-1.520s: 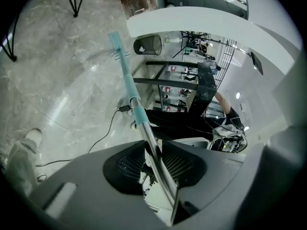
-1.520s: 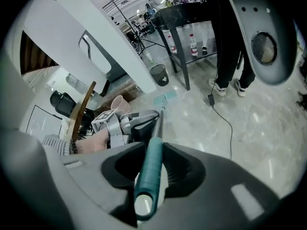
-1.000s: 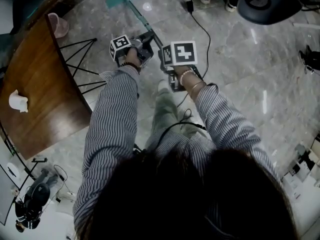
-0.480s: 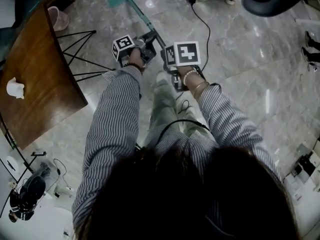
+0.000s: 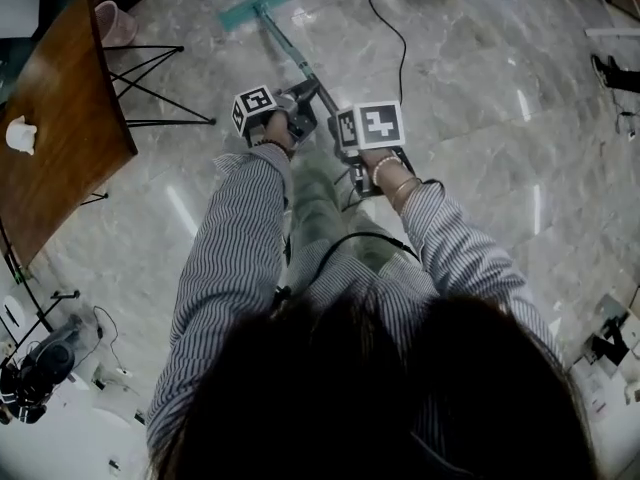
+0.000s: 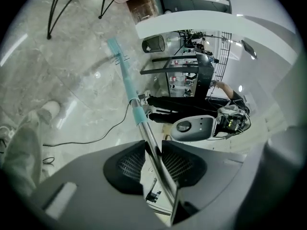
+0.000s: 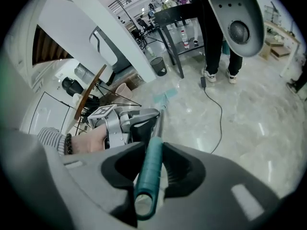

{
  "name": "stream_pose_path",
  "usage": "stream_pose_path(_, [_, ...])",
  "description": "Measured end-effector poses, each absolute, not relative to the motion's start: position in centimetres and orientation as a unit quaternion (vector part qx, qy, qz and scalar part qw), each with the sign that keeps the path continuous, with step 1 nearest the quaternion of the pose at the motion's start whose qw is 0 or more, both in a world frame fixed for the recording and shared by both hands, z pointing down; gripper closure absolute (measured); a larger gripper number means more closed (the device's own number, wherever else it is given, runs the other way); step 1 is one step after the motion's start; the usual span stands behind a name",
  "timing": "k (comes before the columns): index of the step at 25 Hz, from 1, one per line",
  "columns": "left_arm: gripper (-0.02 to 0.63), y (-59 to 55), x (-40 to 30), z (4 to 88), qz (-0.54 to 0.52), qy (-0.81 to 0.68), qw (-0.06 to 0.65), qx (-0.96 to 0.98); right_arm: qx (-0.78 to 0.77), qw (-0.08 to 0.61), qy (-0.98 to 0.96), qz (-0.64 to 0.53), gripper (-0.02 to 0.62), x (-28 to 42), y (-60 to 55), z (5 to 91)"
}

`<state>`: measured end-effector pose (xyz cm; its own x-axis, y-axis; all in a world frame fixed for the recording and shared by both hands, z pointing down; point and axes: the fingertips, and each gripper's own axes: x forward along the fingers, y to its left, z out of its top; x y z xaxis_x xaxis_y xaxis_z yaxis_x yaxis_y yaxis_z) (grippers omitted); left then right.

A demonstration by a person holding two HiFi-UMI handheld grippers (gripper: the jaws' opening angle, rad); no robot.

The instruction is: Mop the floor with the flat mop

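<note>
Both grippers are clamped on the flat mop (image 5: 288, 50), one ahead of the other along its handle. The left gripper (image 6: 153, 153) has its jaws closed on the bare metal shaft (image 6: 147, 138), just short of a teal collar (the pads press it from both sides, and the shaft runs on between them toward the floor). The right gripper (image 7: 152, 166) grips the teal end grip (image 7: 149, 171) at the very top of the handle and points steeply down, nearer the person's body. In the head view the handle slants away up and to the left, and the teal mop head (image 5: 255, 6) lies flat on the grey marble floor (image 5: 480, 98), near the black legs of the wooden table (image 5: 55, 118). A black cable (image 5: 402, 53) trails across the floor to the right of the handle, apart from it
</note>
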<state>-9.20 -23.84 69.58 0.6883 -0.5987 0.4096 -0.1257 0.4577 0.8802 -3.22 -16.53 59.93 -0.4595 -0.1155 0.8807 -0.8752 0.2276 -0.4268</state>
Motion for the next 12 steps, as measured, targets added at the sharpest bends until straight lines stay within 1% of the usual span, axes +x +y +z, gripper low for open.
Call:
stream_pose_path(7, [0.496, -12.9, -1.2, 68.4, -0.176, -0.375, 0.769, 0.488, 0.348, 0.386, -0.693, 0.5, 0.479, 4.9, -5.9, 58.7])
stream_pose_path(12, [0.499, -5.5, 3.4, 67.9, -0.186, -0.371, 0.776, 0.475, 0.338, 0.399, -0.691, 0.499, 0.477, 9.5, 1.4, 58.1])
